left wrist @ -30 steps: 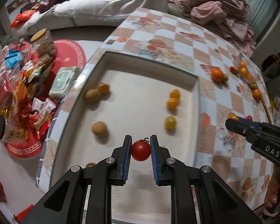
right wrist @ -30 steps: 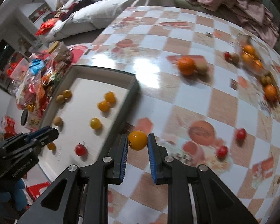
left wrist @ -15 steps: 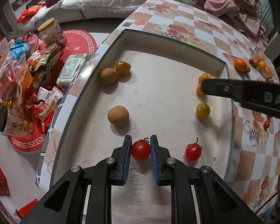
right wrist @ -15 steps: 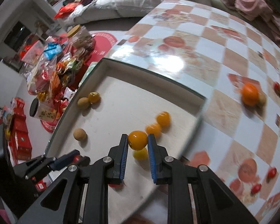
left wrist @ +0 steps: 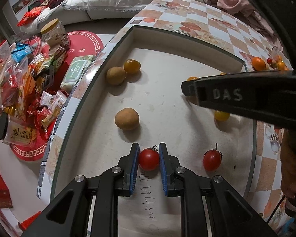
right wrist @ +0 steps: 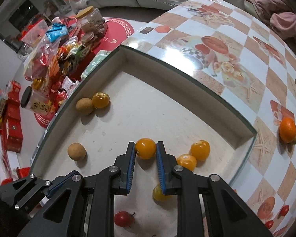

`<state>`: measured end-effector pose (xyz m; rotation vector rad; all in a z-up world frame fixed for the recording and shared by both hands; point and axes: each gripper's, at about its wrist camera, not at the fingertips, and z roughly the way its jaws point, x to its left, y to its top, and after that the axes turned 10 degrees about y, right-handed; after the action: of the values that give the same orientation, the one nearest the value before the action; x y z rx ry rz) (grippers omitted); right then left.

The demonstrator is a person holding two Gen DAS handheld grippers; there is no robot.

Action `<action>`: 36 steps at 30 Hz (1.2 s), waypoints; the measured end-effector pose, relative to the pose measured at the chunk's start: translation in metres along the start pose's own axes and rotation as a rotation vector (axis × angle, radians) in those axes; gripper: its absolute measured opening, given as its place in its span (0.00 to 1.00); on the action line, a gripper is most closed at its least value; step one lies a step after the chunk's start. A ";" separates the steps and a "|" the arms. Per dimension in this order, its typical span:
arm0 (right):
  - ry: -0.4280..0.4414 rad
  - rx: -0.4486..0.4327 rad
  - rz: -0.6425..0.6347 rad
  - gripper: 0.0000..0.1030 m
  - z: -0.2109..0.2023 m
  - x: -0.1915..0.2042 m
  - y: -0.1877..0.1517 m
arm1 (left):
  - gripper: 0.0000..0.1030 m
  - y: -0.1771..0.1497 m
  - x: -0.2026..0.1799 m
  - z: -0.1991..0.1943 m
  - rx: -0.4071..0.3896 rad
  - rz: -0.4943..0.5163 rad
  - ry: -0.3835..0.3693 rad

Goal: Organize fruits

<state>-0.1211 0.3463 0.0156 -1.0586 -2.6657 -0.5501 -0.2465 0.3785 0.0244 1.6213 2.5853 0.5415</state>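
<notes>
Checkered table, tray: left tongs pitched steeply down, clamping red tomato; right tongs likewise, clamping yellow tomato.

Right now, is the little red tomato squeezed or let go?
Squeezed: the left hand-held gripper has both blue pads against the small red cherry tomato.

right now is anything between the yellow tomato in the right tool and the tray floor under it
Nothing visible. The right tool grips the yellow tomato over a bare patch of the tray. The nearest fruits, two orange ones, lie beside it on the right, not beneath.
</notes>
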 end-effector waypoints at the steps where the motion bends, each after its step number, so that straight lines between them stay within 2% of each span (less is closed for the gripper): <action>1: -0.005 0.003 -0.005 0.22 0.002 0.001 0.000 | 0.21 0.000 0.000 0.000 0.000 0.000 -0.001; 10: -0.022 0.006 -0.036 0.23 0.003 0.003 0.001 | 0.21 -0.001 0.000 0.001 -0.004 0.006 0.008; 13: -0.005 0.011 -0.034 0.27 0.003 0.002 0.002 | 0.21 -0.001 -0.002 0.001 -0.007 0.018 0.015; 14: 0.008 0.013 -0.033 0.30 0.003 0.002 0.003 | 0.26 -0.002 -0.003 0.000 -0.008 0.025 0.024; 15: 0.014 0.015 -0.031 0.32 0.003 0.002 0.004 | 0.42 -0.002 -0.003 0.000 -0.011 0.030 0.034; 17: 0.009 0.012 -0.028 0.42 0.003 0.003 0.003 | 0.67 -0.003 -0.003 -0.004 -0.033 0.028 0.048; 21: 0.029 -0.005 -0.007 0.45 -0.006 0.000 0.003 | 0.68 -0.003 -0.005 -0.011 -0.055 0.060 0.077; 28: 0.043 -0.067 0.051 0.79 -0.047 -0.004 -0.002 | 0.68 -0.001 -0.003 -0.020 -0.016 0.059 0.061; 30: 0.031 -0.077 0.073 0.80 -0.059 -0.005 -0.007 | 0.68 -0.001 -0.002 -0.025 -0.008 0.062 0.054; 32: 0.011 -0.075 0.104 0.85 -0.070 -0.008 -0.016 | 0.68 -0.001 -0.001 -0.031 -0.002 0.072 0.054; 35: 0.000 -0.069 0.133 0.93 -0.082 -0.011 -0.028 | 0.96 -0.003 0.003 -0.039 0.008 0.073 0.046; 36: -0.015 -0.065 0.138 0.94 -0.086 -0.011 -0.034 | 0.96 -0.004 0.005 -0.043 0.003 0.068 0.043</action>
<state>-0.1312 0.2808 0.0813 -1.2576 -2.5787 -0.6065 -0.2614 0.3698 0.0646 1.7231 2.5702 0.5831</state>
